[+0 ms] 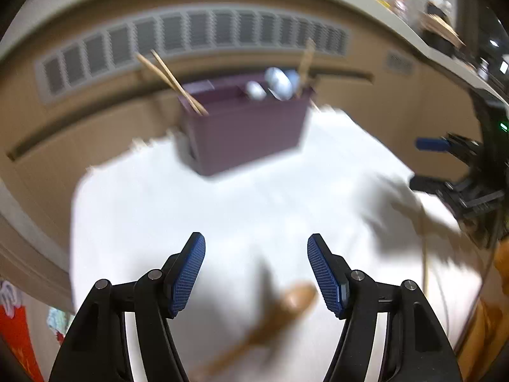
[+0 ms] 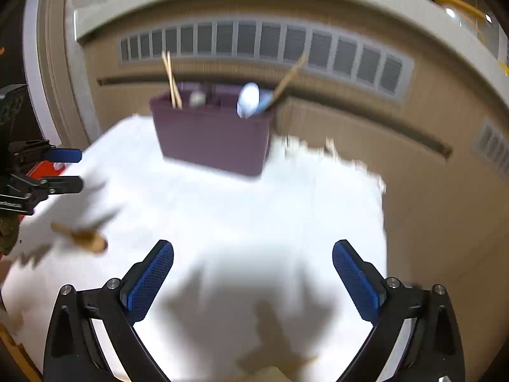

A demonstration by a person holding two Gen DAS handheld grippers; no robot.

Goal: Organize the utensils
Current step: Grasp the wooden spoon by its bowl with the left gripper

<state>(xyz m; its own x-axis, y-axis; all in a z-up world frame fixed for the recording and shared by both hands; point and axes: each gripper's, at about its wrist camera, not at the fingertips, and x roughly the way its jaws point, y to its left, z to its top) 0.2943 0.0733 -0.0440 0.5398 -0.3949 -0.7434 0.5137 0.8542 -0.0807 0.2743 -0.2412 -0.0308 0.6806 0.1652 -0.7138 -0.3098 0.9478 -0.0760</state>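
Observation:
A purple utensil holder [image 1: 248,133] [image 2: 213,137] stands at the far edge of a white cloth [image 1: 152,210] [image 2: 261,210]. In it are two chopsticks [image 1: 171,81] [image 2: 171,82], white spoons [image 1: 278,82] [image 2: 249,100] and a wooden handle [image 1: 305,63] [image 2: 288,79]. A wooden spoon [image 1: 286,305] [image 2: 86,238] lies blurred on the cloth, just below my left gripper [image 1: 256,242] [image 2: 71,170]. That gripper is open and holds nothing. My right gripper [image 2: 253,248] [image 1: 426,164] is open wide over bare cloth, also with nothing in it.
A tan wall panel with a grey vent grille [image 1: 191,31] [image 2: 261,41] rises right behind the holder. A blurred tan shape [image 2: 270,375] shows at the bottom edge of the right wrist view. Red and orange items [image 1: 16,334] lie beyond the cloth's left side.

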